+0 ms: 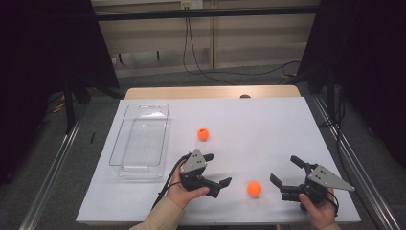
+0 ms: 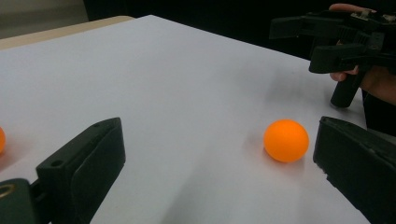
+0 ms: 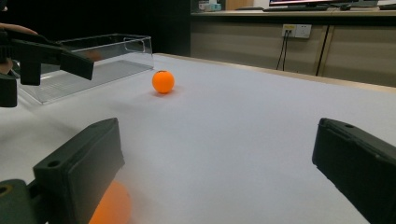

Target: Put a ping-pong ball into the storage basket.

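Observation:
Two orange balls lie on the white table top. The near ball (image 1: 254,188) (image 2: 286,140) rests between my two grippers, close to the front edge. The far ball (image 1: 203,133) (image 3: 163,81) sits nearer the table's middle. My left gripper (image 1: 218,169) (image 2: 219,140) is open and points right toward the near ball, which lies just off its right jaw. My right gripper (image 1: 283,169) (image 3: 217,144) is open too and points left; the near ball (image 3: 112,205) peeks out beside its left jaw. Neither holds anything.
A clear plastic tray (image 1: 141,139) (image 3: 107,51) with nothing in it stands at the left of the table. The white sheet (image 1: 268,124) covers a wooden table whose far edge shows. Cables run across the floor beyond.

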A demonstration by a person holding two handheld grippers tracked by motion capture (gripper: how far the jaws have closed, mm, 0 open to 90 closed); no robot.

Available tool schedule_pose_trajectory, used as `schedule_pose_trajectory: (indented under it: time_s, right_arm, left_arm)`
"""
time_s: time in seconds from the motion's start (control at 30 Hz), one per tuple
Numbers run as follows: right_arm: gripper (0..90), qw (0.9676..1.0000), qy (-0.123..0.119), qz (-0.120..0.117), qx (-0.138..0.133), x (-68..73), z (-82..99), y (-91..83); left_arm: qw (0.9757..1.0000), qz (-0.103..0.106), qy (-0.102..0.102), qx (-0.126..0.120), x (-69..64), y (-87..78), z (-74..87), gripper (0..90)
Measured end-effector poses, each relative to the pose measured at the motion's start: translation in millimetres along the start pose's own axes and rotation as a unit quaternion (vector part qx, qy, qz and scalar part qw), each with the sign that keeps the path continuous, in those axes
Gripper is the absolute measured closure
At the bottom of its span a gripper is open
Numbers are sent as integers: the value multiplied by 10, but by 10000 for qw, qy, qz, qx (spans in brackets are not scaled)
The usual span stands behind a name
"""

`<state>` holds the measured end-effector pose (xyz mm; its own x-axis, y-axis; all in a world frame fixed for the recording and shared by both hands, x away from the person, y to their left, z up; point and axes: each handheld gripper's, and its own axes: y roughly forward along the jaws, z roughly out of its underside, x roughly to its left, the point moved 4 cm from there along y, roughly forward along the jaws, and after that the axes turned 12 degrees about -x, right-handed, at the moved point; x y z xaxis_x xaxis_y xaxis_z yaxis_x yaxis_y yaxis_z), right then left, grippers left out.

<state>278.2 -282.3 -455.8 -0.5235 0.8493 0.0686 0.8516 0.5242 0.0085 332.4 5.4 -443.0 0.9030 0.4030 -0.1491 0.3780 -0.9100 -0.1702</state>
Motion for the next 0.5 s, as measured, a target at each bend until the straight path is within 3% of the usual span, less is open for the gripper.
schedule_pose_trajectory:
  time_s: [0.5]
  right_arm:
    - [13, 10000, -15, 0, 18, -2, 2, 6]
  left_arm:
    - [9998, 100, 37, 143, -45, 100, 21, 22]
